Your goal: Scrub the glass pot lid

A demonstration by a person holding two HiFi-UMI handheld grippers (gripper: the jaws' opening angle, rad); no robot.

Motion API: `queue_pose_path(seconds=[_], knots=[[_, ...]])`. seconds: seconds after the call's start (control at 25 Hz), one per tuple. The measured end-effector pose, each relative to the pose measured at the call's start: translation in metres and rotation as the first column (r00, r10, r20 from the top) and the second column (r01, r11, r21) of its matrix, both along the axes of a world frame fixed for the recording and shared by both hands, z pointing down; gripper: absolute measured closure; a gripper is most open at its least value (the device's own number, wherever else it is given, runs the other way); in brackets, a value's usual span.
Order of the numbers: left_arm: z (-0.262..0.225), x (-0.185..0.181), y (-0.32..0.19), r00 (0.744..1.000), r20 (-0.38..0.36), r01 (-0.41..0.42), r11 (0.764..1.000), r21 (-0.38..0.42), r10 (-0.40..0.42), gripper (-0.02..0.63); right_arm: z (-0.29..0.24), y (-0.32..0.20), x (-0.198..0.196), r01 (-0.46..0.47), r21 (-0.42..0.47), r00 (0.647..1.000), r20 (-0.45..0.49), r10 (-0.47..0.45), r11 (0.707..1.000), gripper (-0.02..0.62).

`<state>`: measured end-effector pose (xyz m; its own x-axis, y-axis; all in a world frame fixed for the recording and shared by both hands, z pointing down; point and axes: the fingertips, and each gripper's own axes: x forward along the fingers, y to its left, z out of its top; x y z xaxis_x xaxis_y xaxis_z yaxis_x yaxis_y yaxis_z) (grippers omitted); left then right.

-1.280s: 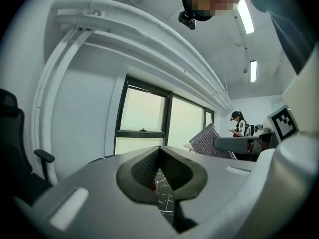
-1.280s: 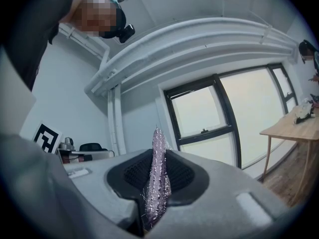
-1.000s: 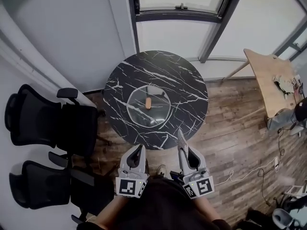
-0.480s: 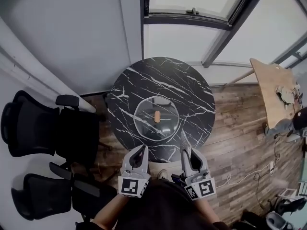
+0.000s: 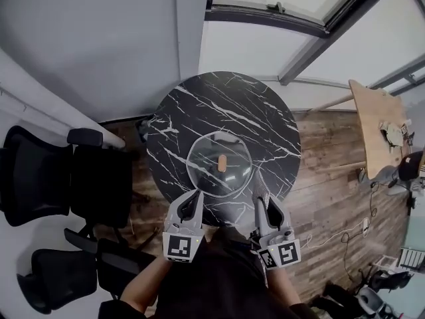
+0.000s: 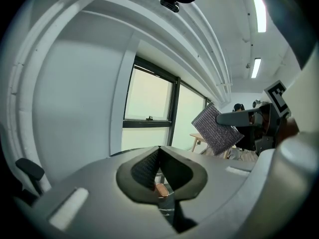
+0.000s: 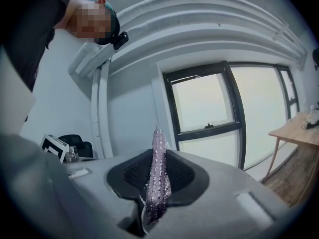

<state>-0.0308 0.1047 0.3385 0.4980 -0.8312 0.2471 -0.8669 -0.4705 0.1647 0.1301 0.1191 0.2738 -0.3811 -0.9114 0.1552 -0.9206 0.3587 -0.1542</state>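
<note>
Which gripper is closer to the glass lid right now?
Left, judging by the head view. The left gripper sits at the near-left rim of the glass lid; the right gripper, holding the scrub pad, is off its near-right side.

The lid (image 5: 207, 157) sits on the table (image 5: 199, 105), middle-ish, nearer my edge; chairs (image 5: 40, 185) left, desk (image 5: 372, 121) off right.

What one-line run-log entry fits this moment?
left tongs: shut, empty | right tongs: shut on scrubber | lid: on table, untouched
</note>
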Motion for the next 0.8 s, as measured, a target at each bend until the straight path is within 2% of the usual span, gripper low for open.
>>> queue_pose_path(seconds=[0.08, 0.24, 0.4, 0.56, 0.8], knots=[[0.008, 0.002, -0.007, 1.0, 0.006, 0.009, 1.0, 0.013, -0.009, 0.603, 0.002, -0.009, 0.003, 0.01, 0.003, 1.0, -0.003, -0.01, 1.0, 0.518], [0.024, 0.012, -0.01, 0.999, 0.027, 0.025, 0.999, -0.024, -0.024, 0.603, 0.013, -0.027, 0.015, 0.037, 0.002, 0.999, -0.015, -0.037, 0.999, 0.518], [0.045, 0.028, -0.022, 0.996, 0.03, 0.091, 0.994, -0.065, -0.089, 0.603, 0.024, -0.051, 0.028, 0.129, -0.009, 0.992, -0.005, -0.129, 0.992, 0.518], [0.056, 0.047, -0.036, 0.978, -0.013, 0.205, 0.969, -0.139, -0.209, 0.603, 0.042, -0.063, 0.038, 0.268, -0.057, 0.963, 0.011, -0.268, 0.962, 0.517], [0.089, 0.072, -0.059, 0.953, 0.041, 0.303, 0.931, -0.201, -0.301, 0.603, 0.058, -0.097, 0.052, 0.43, -0.071, 0.903, 0.024, -0.43, 0.9, 0.517]])
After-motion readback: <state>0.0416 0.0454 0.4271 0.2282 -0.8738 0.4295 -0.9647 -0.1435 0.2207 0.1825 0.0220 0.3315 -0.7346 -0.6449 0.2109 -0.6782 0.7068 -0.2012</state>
